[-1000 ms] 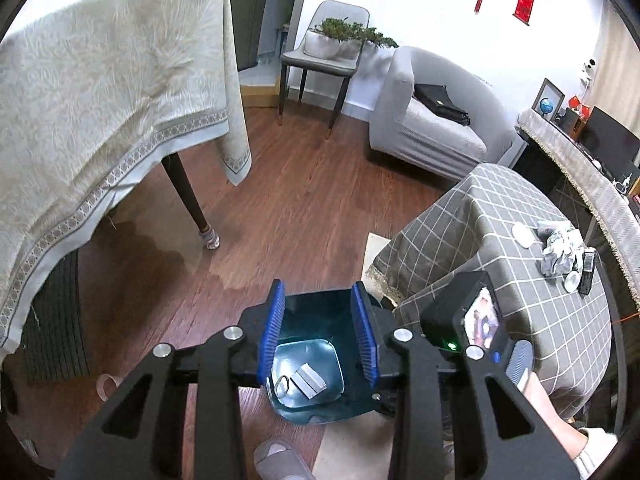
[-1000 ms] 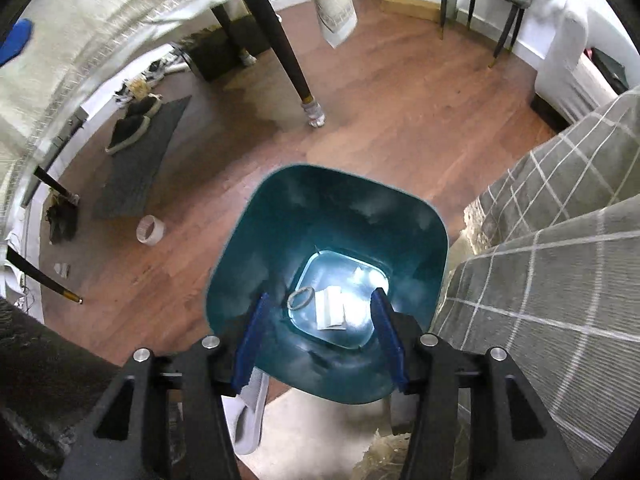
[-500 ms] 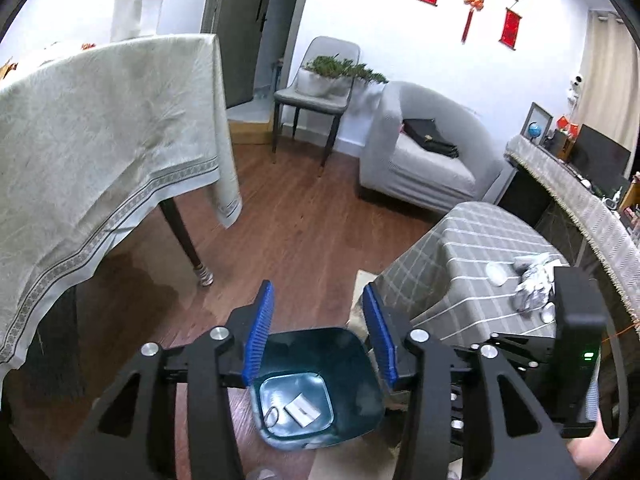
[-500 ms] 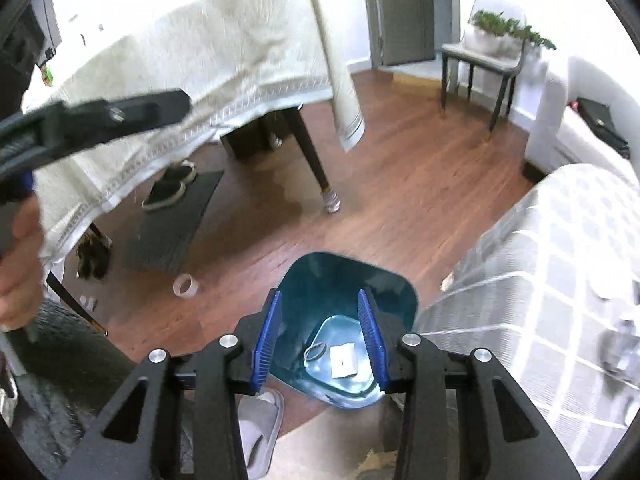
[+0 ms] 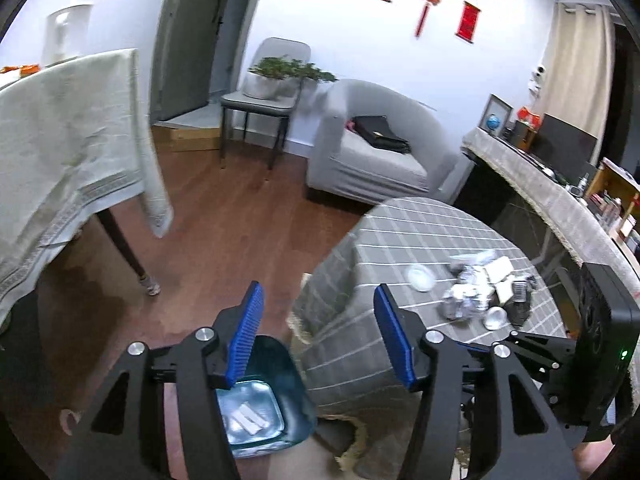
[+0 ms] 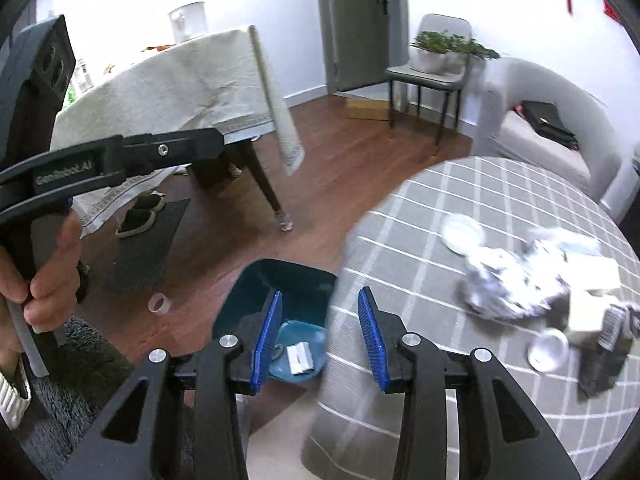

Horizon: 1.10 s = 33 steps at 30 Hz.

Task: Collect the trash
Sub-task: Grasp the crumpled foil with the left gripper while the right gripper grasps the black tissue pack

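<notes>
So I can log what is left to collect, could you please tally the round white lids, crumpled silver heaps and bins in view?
Round white lids: 2
Crumpled silver heap: 1
Teal bin: 1
Total: 4

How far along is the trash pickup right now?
Partly done: white scraps already lie in the teal bin. Nothing is in hand; the left gripper, whose jaws have just been opening, and the right gripper are empty. Left: crumpled wrappers and round lids on the checked table.
</notes>
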Motion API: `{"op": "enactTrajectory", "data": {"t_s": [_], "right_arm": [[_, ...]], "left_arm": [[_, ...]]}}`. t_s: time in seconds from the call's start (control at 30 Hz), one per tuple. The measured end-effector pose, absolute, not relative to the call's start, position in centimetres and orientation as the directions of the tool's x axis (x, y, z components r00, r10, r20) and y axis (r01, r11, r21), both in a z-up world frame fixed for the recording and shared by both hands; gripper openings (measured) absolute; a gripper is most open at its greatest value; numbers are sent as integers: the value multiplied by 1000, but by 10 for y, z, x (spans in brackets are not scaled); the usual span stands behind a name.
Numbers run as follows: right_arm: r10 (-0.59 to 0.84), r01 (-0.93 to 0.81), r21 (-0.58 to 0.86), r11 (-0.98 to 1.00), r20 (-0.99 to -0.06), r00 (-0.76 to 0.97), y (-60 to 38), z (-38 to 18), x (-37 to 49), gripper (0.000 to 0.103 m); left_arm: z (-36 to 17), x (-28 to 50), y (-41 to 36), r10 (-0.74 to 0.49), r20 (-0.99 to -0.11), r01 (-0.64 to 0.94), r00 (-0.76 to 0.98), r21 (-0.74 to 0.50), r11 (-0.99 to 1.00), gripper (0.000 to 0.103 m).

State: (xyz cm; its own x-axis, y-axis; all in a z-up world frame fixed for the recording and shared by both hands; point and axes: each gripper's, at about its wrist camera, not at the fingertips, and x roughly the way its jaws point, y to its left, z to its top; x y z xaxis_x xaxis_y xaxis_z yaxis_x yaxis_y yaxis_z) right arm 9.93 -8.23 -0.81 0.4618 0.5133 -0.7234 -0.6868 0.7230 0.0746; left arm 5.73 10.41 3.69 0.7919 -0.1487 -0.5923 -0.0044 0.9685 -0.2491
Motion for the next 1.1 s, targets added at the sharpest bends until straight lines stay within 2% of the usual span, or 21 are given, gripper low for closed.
{"op": "enactTrajectory", "data": {"t_s": [0.17, 0.43, 0.6, 0.7, 1.1], "right_arm": [[485, -659, 57, 750, -724, 490, -110, -8, 96, 40], [443, -584, 59, 809, -714, 542, -171, -6, 93, 55], [419, -536, 69, 841, -710, 566, -202, -8, 93, 65], [406, -514, 72, 855, -709, 576, -217, -11, 93, 68], [391, -418, 138, 898, -684, 615, -271, -14, 100, 70]], "left_arm": [[30, 71, 70, -176, -609, 41, 774, -230, 972, 63], [15, 90, 27, -269, -628, 97, 731, -295, 951, 66], [4, 100, 0, -286, -644, 112, 709, -297, 948, 66], [-3, 109, -15, -296, -645, 119, 704, -304, 945, 73], [-24, 134, -44, -318, -665, 106, 676, -339, 935, 74]]}}
